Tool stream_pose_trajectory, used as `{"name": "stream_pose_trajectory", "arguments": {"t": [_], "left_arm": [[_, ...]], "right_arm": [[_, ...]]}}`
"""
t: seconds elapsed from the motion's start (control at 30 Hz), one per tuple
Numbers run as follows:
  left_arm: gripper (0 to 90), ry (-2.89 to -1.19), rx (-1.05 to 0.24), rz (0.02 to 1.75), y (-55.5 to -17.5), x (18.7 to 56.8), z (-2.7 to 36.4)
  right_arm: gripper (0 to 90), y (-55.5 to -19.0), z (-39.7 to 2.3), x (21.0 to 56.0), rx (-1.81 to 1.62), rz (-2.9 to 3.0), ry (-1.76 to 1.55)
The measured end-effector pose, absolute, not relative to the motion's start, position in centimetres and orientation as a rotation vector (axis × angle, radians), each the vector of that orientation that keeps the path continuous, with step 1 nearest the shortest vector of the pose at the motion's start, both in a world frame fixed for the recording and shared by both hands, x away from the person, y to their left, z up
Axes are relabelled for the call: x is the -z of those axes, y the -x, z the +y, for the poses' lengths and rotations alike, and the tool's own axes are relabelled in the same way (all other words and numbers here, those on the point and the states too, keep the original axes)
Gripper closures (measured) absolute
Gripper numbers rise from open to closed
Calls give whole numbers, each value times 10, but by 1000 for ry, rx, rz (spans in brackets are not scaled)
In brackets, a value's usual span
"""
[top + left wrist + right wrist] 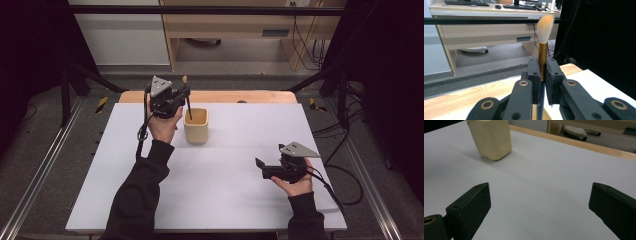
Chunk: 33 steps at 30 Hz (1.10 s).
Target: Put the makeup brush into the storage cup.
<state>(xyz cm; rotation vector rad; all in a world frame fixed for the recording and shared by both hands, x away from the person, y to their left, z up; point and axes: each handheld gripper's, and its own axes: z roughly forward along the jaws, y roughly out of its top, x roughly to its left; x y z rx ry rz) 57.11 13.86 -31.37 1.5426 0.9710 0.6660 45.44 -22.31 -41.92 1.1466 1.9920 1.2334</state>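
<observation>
Brush [543,52] upright over cup [196,126] rim

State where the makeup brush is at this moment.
In the high view the brush stands upright, clamped in the left claw at the table's far left, its handle dipping into the cream cup.

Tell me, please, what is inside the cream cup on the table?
The dark handle of the brush, held upright by the left claw, dips into the cream cup. Its wall hides the handle's tip and the cup's bottom.

table [150,96]: wood, white sheet [225,180] on top | cream cup [196,126] stands on sheet
</observation>
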Motion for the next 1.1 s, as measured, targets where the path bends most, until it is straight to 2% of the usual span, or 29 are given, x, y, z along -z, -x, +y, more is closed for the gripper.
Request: {"name": "stream_pose_trajectory", "arguments": {"t": [0.63,1.1], "left_arm": [[827,-1604,-717,1004,-587,337,135],[827,-1636,-674,1026,-589,359,134]], "right_arm": [[43,-455,-222,420,-1229,2000,-1143],[43,-455,-221,421,-1230,2001,-1146]]}}
